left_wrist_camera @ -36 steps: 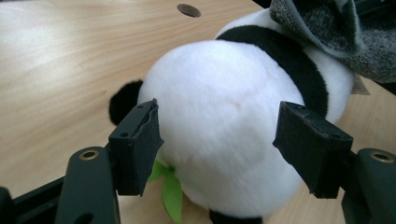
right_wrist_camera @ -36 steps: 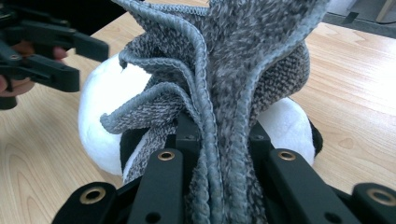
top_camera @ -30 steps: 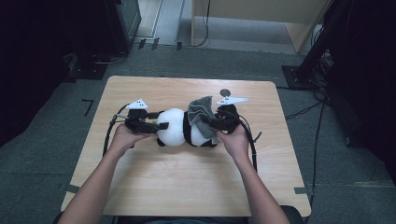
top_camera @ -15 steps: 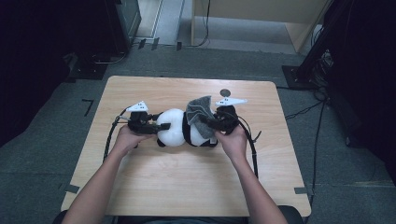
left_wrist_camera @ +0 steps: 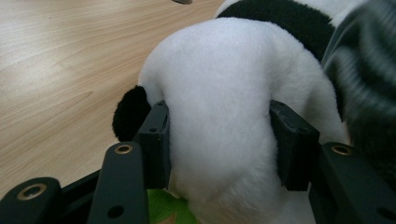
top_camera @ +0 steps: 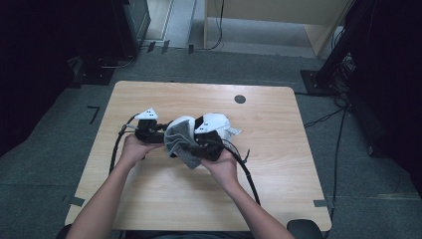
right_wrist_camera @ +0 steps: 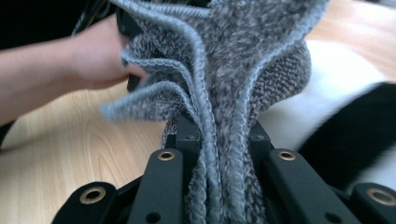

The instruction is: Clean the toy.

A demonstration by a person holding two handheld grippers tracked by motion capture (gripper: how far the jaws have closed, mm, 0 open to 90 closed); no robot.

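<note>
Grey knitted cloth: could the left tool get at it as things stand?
Probably not: the left tool has just closed its jaws on the black-and-white plush panda. The grey knitted cloth is bunched in the right tool just beyond.

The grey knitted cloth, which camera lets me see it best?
The right gripper view: the grey knitted cloth is close up there, bunched in folds and pinched between the right gripper jaws. The high view shows it small, draped by the panda toy. The left gripper view catches just a blurry edge.
</note>
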